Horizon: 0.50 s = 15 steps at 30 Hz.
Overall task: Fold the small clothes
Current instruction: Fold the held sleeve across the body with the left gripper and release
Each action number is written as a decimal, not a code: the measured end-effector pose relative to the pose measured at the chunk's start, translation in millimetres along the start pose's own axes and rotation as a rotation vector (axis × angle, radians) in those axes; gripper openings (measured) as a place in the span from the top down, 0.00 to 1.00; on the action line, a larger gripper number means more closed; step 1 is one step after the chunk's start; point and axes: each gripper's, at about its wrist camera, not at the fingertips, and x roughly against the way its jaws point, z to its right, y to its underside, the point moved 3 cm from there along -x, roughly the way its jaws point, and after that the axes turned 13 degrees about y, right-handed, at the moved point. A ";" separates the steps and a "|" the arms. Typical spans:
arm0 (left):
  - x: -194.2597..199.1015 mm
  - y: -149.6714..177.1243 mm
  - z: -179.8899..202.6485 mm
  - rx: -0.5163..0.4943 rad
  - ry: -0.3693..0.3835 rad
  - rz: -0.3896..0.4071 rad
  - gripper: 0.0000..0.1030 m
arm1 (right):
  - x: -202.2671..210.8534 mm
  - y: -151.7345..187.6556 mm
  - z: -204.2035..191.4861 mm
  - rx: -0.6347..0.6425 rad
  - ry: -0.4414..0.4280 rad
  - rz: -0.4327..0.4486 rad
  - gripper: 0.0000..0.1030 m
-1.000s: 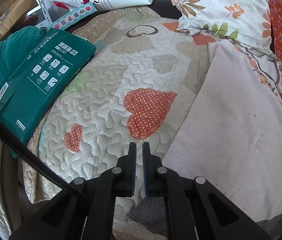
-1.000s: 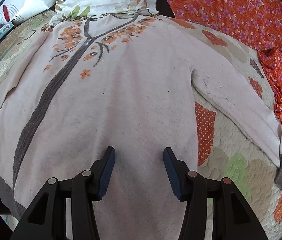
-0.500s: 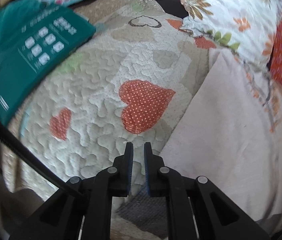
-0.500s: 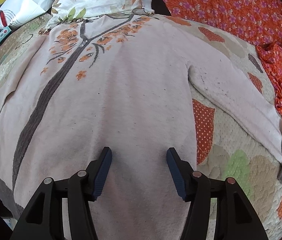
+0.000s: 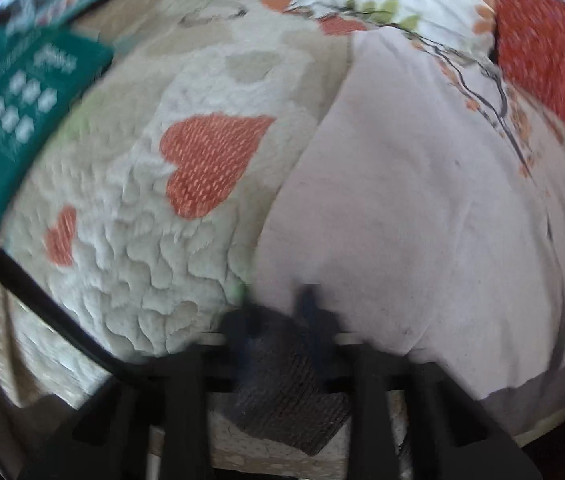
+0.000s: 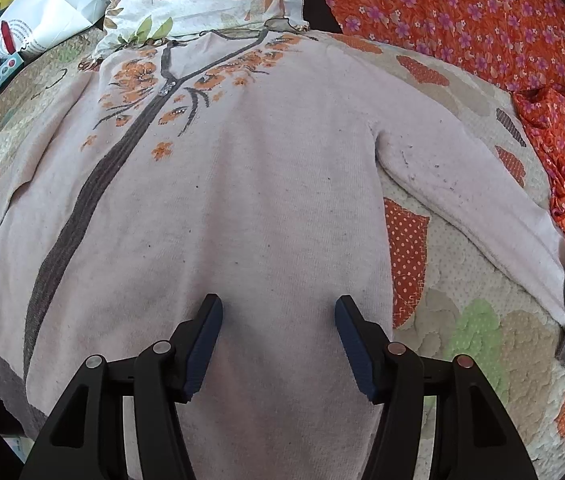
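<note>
Left gripper (image 5: 278, 312): black two-finger unit, entering its own view from 6 o'clock and pitched steeply down. The frame is motion-blurred; finger outlines smear and the gap cannot be read cleanly. Jaws closed, blue pads together, whether cloth is pinched cannot be told.

Right gripper (image 6: 278, 308): sharp view, also pitched steeply down, arms rising from 6 o'clock. Jaws have just been opening and stand wide apart, nothing pinched between the blue pads (image 6: 206, 340).
</note>
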 end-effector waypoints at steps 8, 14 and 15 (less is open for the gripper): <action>65.4 -34.8 -97.6 0.239 -0.345 0.260 0.94 | 0.1 -0.4 -0.3 0.003 0.005 0.008 0.39; 67.9 -40.0 -155.2 0.371 -0.478 0.258 0.93 | -0.2 -0.3 -0.9 0.008 0.014 0.013 0.38; 64.9 -40.0 -157.7 0.385 -0.473 0.249 0.92 | -0.2 -0.4 -1.0 0.009 0.016 0.015 0.38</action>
